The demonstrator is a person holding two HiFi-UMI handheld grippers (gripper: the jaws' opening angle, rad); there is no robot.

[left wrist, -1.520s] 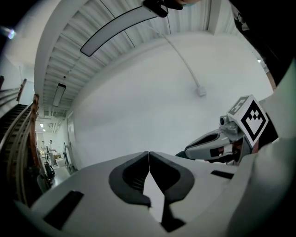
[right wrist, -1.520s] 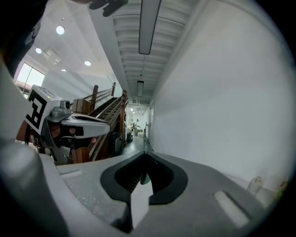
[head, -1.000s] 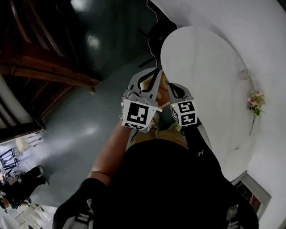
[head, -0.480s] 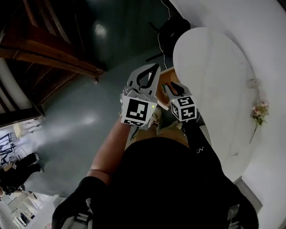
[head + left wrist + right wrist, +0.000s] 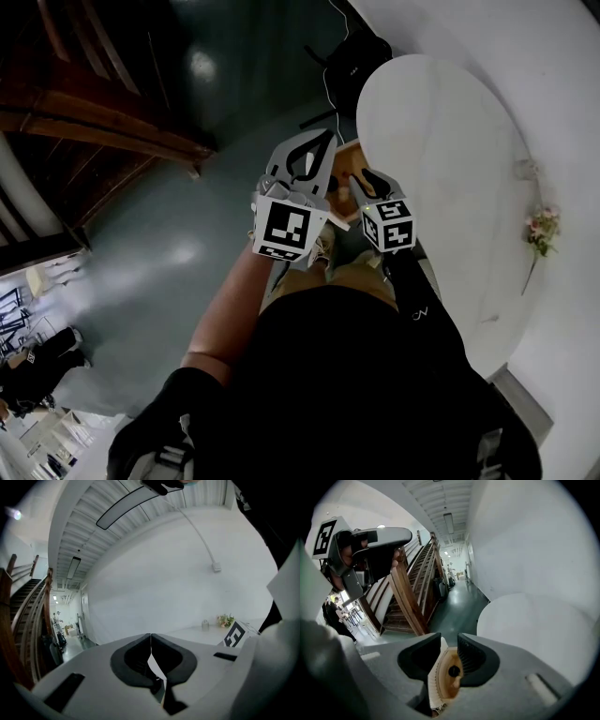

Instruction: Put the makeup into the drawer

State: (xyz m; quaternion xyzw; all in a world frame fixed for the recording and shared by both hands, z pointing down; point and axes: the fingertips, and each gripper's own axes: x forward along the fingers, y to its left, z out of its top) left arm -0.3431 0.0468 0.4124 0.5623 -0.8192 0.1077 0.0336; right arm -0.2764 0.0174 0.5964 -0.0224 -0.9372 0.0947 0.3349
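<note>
showing round tan makeup (image 5: 449, 680), ribbed edge

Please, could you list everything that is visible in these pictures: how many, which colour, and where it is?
table: one, white, oval, at the right.
drawer: one, light wood, at the table's left edge, by the gripper tips.
round item: one, tan with a white ribbed rim, between the right gripper's jaws.
flowers: one small bunch, pink, on the table's far right side.
jar: one, small, pale, on the table near the flowers.
staircase: one, brown wood, at the left.
floor: grey-green, glossy.
left gripper: one, grey, jaws together.
right gripper: one, grey, jaws apart and just been opening, with the round item between them.
</note>
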